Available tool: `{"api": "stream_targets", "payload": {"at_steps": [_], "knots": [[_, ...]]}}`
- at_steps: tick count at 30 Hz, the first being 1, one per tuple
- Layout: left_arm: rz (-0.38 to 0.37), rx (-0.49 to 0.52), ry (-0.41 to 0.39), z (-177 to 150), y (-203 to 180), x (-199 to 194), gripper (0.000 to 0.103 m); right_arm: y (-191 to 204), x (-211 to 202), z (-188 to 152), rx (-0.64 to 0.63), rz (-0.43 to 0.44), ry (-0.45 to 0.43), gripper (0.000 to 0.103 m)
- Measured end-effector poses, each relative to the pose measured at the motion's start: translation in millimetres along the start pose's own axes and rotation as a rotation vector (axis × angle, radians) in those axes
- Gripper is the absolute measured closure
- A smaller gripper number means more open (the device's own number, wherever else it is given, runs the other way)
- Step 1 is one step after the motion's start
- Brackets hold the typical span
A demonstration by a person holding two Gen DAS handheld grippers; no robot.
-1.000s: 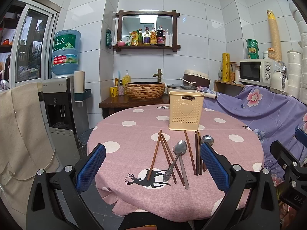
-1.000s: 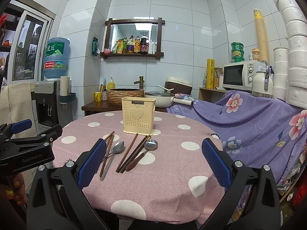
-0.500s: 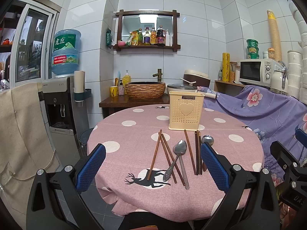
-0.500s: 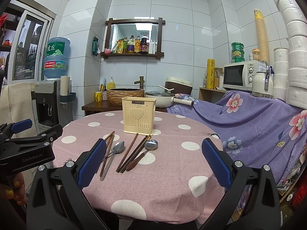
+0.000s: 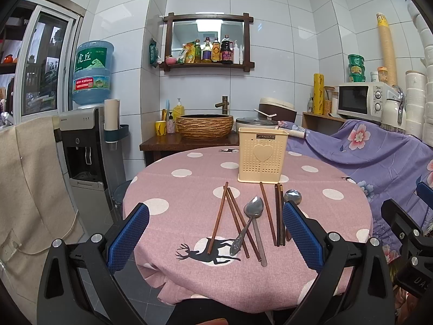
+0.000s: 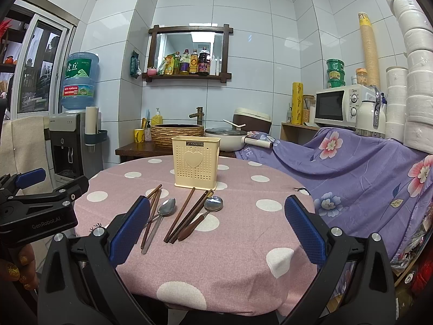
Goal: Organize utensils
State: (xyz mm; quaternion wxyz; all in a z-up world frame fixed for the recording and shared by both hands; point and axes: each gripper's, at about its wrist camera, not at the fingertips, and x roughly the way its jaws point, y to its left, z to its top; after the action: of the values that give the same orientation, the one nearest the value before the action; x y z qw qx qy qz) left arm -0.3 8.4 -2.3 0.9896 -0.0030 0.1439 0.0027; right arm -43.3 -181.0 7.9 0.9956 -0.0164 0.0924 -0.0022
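A cream perforated utensil holder (image 5: 262,158) (image 6: 196,165) stands upright on the round table with a pink dotted cloth (image 5: 173,197) (image 6: 243,233). In front of it lie several brown chopsticks (image 5: 219,216) (image 6: 184,214), a steel spoon (image 5: 250,220) (image 6: 162,214) and a wooden-handled spoon (image 5: 292,197) (image 6: 208,210). My left gripper (image 5: 216,239) is open and empty, held short of the table's near edge. My right gripper (image 6: 213,233) is open and empty, above the near edge. Neither touches a utensil.
A water dispenser (image 5: 84,146) stands left of the table. A woven basin (image 5: 204,126) sits on a dark counter behind it. Purple floral cloth (image 6: 365,176) covers furniture to the right, with a microwave (image 6: 343,105) and stacked paper rolls (image 6: 416,81) beyond.
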Motion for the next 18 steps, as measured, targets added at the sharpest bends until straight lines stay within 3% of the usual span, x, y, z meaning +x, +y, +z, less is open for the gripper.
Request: {"api": "stream_targets", "payload": {"at_steps": [14,18], "knots": [[-0.007,0.000,0.006,-4.4,-4.4,4.7,0.006,2.0,2.3,-4.4,-0.003,0.003,0.004,0.005],[-0.040,0.004,0.013,-7.4,-5.6,6.4,0.006,3.7,7.6,-8.3,-0.006,0.017,0.027,0.005]]}}
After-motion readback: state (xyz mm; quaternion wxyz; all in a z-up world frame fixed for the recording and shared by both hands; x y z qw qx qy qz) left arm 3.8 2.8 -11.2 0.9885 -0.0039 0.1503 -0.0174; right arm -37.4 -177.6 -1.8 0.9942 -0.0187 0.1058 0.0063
